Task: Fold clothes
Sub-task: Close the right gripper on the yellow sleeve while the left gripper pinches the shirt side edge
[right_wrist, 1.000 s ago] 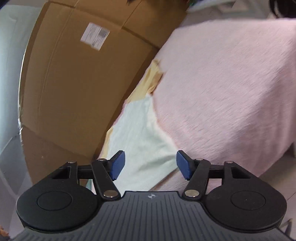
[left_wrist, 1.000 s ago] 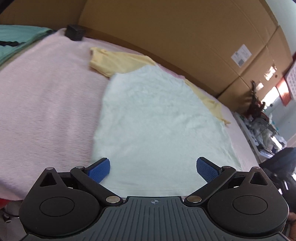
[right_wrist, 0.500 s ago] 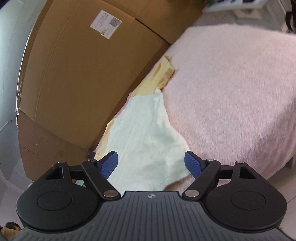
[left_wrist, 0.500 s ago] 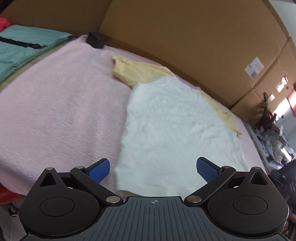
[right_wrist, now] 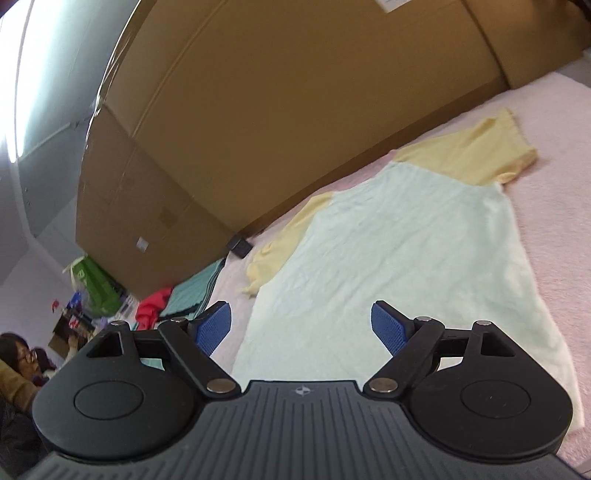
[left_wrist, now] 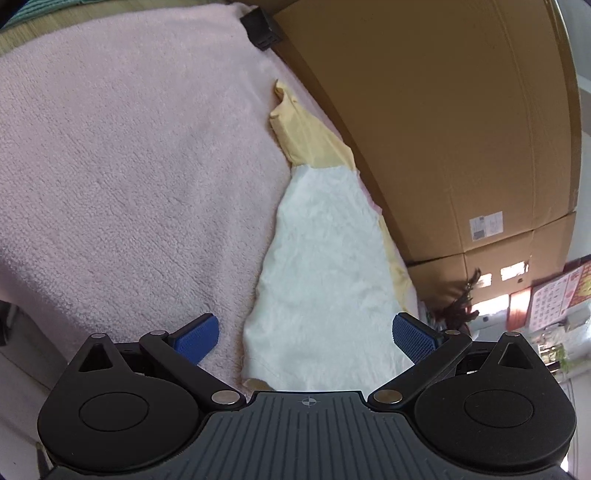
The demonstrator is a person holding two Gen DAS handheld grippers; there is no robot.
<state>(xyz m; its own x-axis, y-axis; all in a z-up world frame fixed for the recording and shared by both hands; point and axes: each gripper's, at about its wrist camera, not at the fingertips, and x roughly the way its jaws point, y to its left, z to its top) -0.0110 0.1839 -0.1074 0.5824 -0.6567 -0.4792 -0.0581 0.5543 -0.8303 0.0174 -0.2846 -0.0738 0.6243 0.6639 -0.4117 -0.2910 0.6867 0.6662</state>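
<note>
Cardboard boxes point(right_wrist: 280, 122) stand along the far edge of the pink fleece blanket point(left_wrist: 122, 177). On that blanket, close beside the boxes, the pale green T-shirt with yellow sleeves point(right_wrist: 399, 254) lies flat. A small black object point(left_wrist: 261, 28) sits at the boxes' foot. Left gripper point(left_wrist: 304, 334): jaws wide, nothing between the pads. Right gripper point(right_wrist: 301, 328): jaws wide and just opened further, nothing gripped.

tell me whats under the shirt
The shirt lies flat on a pink blanket. Whatever the blanket covers is hidden.
</note>
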